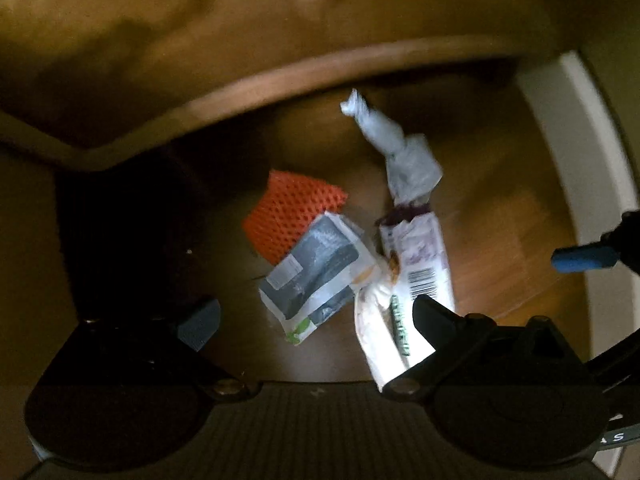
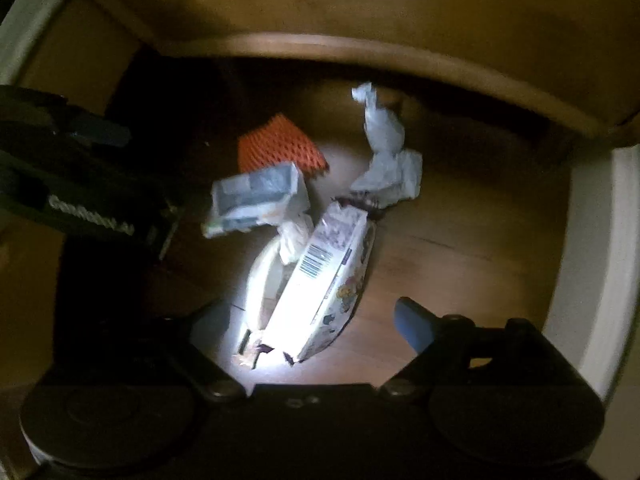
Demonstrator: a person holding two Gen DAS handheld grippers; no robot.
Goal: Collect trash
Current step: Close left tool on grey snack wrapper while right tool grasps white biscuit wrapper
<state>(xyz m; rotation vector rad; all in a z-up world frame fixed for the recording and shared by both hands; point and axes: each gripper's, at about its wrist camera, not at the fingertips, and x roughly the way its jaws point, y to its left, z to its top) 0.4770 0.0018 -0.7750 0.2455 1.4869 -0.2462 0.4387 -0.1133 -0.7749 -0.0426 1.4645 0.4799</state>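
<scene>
Fingers [image 2: 412, 322] of both grippers stood apart, empty; the barcoded carton [image 2: 320, 280] lay lengthwise, torn end toward the right gripper [image 2: 312, 320].

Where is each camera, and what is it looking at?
Left wrist: sits on the left gripper, looking down at trash on the wooden floor; its own open fingers show, plus the right gripper's blue fingertip.
Right wrist: sits on the right gripper, looking down at the same pile; its open fingers and the left gripper show.
Shared: orange mesh, barcode wrapper, white bag.
</scene>
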